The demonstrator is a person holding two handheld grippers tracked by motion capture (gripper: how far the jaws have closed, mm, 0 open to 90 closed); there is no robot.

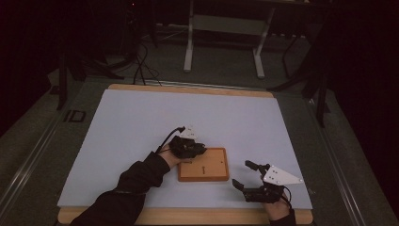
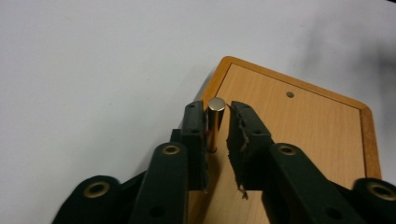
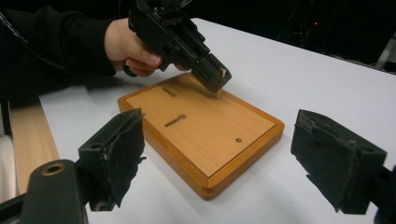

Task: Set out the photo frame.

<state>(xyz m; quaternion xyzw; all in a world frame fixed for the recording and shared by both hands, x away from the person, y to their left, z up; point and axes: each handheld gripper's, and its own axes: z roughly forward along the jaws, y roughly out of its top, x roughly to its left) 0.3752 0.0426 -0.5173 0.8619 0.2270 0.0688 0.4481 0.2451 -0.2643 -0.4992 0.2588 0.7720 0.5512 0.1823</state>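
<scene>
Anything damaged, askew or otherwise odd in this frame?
The black pads on the right gripper look worn: their edges are torn and ragged. The left gripper pads are frayed too, around the upright metal pin. The wooden board lies flat; nothing is spilled.

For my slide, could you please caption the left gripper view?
Left hand-held gripper closing around an upright metal pin at the corner of a wooden board.
</scene>
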